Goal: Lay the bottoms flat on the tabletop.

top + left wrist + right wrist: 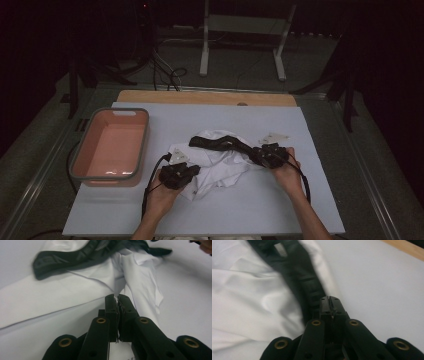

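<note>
Two claws are seen at work on a crumpled white garment (220, 162) that lies near the middle of the table (280, 205), which is covered by a white sheet. A black band (220, 142) is attached along the garment's far edge and runs from its left end toward the right claw. The left claw (192, 172) is held in the person's left hand (162, 192) at the near left edge of the garment; in the left gripper view its jaws are pressed together with a thin fold of white cloth caught between them, so the left claw (117, 298) is gripping the white garment (62, 295). The black band (72, 260) is seen beyond it in that view, lying across the top of the cloth. The right claw (260, 152) is held in the right hand (285, 172) at the right end of the band. In the right gripper view the jaws of the right claw (330, 301) are brought together at the end of the black band (299, 277); whether material is actually pinched between them cannot be told. The white garment (249, 295) spreads to the left of the band in that view. A pink tub (85, 165) with a grey rim stands at the left side of the table, well apart from the garment. A wooden strip (200, 97) is visible along the far edge of the table.
</note>
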### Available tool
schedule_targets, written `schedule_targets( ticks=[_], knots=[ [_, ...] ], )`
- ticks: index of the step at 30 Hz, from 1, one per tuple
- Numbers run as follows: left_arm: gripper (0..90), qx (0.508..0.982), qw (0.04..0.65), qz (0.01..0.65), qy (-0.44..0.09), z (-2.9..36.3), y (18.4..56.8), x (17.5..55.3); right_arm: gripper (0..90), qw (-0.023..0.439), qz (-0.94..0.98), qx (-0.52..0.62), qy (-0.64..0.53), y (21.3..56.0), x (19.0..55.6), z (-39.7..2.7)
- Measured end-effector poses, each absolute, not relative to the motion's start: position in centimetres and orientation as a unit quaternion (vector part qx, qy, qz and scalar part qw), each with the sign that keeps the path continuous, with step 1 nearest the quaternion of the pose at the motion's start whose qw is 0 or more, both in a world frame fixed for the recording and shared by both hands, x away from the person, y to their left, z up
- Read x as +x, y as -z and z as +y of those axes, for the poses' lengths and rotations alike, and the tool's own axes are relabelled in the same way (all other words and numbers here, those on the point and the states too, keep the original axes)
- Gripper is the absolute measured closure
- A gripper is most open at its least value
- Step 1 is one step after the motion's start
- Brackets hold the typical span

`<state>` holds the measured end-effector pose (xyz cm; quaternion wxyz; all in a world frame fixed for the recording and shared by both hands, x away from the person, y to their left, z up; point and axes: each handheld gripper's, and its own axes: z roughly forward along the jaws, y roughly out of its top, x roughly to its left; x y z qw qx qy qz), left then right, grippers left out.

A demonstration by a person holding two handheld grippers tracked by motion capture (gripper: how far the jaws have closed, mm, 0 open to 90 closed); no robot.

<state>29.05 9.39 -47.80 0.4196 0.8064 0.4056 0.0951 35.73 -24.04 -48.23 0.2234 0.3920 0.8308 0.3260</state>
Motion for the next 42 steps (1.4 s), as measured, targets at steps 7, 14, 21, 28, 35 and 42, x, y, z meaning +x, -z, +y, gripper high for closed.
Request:
schedule_targets(
  ticks=[7,14,21,28,35,42],
  knots=[
    [87.9,0.797,0.424,0.416,-0.105,10.4,47.3,29.1,83.4,0.222,0.815,0.417,-0.337,47.7,35.7,-25.5],
    [87.9,0.793,0.430,0.418,-0.109,10.4,47.1,29.2,47.4,0.205,0.821,0.397,-0.354,48.2,35.4,-23.5],
    [87.9,0.789,0.433,0.420,-0.115,10.6,46.9,29.1,38.6,0.199,0.833,0.386,-0.343,49.3,35.4,-21.7],
    [87.9,0.791,0.431,0.418,-0.119,10.8,46.7,29.0,73.2,0.205,0.837,0.394,-0.321,49.5,36.1,-21.2],
    [87.9,0.793,0.423,0.418,-0.130,11.3,46.7,28.7,87.3,0.223,0.817,0.417,-0.331,48.0,36.1,-23.3],
    [87.8,0.792,0.415,0.422,-0.146,12.3,46.3,28.1,87.3,0.239,0.798,0.448,-0.325,47.2,36.5,-25.8]
  ],
)
